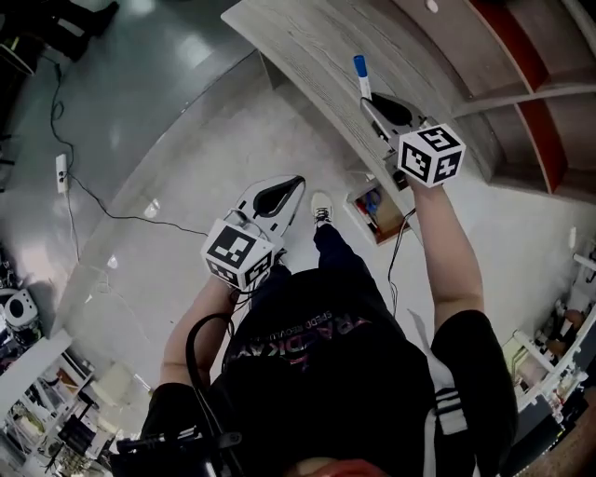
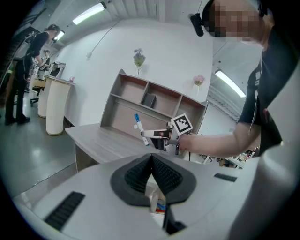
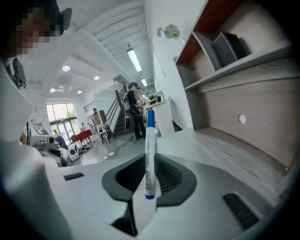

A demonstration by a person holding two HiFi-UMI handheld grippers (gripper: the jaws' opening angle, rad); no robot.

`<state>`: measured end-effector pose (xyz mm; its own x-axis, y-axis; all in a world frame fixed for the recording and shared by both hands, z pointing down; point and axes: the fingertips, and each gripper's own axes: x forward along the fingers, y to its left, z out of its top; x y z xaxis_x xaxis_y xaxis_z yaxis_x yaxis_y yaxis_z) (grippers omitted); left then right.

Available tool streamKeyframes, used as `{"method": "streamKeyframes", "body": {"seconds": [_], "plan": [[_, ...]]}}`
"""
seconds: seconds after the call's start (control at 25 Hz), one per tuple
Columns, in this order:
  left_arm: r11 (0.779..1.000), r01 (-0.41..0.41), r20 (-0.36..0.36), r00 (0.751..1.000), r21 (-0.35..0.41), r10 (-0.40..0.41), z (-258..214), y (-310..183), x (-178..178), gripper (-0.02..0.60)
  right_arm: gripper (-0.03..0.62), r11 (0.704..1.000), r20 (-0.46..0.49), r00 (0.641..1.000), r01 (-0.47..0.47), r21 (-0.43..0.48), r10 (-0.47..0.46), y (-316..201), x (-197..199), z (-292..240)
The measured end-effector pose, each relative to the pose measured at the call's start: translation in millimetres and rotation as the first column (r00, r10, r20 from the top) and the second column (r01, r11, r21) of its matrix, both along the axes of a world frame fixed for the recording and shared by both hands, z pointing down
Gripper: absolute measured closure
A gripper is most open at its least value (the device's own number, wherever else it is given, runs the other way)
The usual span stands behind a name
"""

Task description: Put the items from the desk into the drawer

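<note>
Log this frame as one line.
right tongs: shut on blue-capped marker, over desk | left tongs: shut, empty | drawer: open

Big open workspace here, part lab, part office. Glossy grey floor (image 1: pixel 140 102) runs wide, with a white power strip (image 1: pixel 61 173) and its black cable (image 1: pixel 102 207) trailing loose across it. Long ceiling strip lights (image 2: pixel 88 13) overhead, bare white walls. A pale wood-grain desk (image 1: pixel 317 56) carries an open cubbyhole shelf unit (image 2: pixel 154 101). Cluttered equipment racks (image 1: pixel 47 410) line the edge. Further off are a dark staircase (image 3: pixel 119 117), tall glass doors (image 3: pixel 58 115), a red table (image 3: pixel 83 136), and people standing (image 3: pixel 135 112) around at work.
</note>
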<state>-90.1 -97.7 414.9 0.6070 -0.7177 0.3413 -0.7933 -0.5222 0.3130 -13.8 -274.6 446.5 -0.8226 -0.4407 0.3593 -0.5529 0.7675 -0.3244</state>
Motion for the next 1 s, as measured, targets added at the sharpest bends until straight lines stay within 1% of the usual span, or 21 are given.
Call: {"method": "streamKeyframes", "body": {"seconds": [0.16,0.32,0.48,0.72,1.0], "plan": [[0.999,-0.014,-0.009,1.000,0.040,0.014,-17.2,-4.7,-8.7,0.569,0.517,0.999,0.125,0.992,-0.028,0.020,0.025,22.5,-14.1,-49.0],[0.997,-0.026,-0.021,0.999,0.072,0.028,-35.2,0.1,-21.1,0.569,0.517,0.998,0.208,0.978,-0.044,0.039,0.035,54.9,-27.4,-87.4],[0.994,-0.039,-0.037,0.998,0.100,0.043,-44.6,9.5,-26.8,0.569,0.517,0.996,0.238,0.971,-0.052,0.073,0.033,90.5,-32.5,-104.8],[0.986,-0.086,-0.058,0.994,0.143,0.095,-56.7,21.8,-30.1,0.569,0.517,0.990,0.263,0.963,-0.092,0.103,0.062,133.4,-35.5,-117.9],[0.973,-0.158,-0.060,0.984,0.170,0.170,-62.7,42.6,-31.4,0.569,0.517,0.979,0.268,0.955,-0.166,0.119,0.129,178.1,-30.2,-122.1]]}}
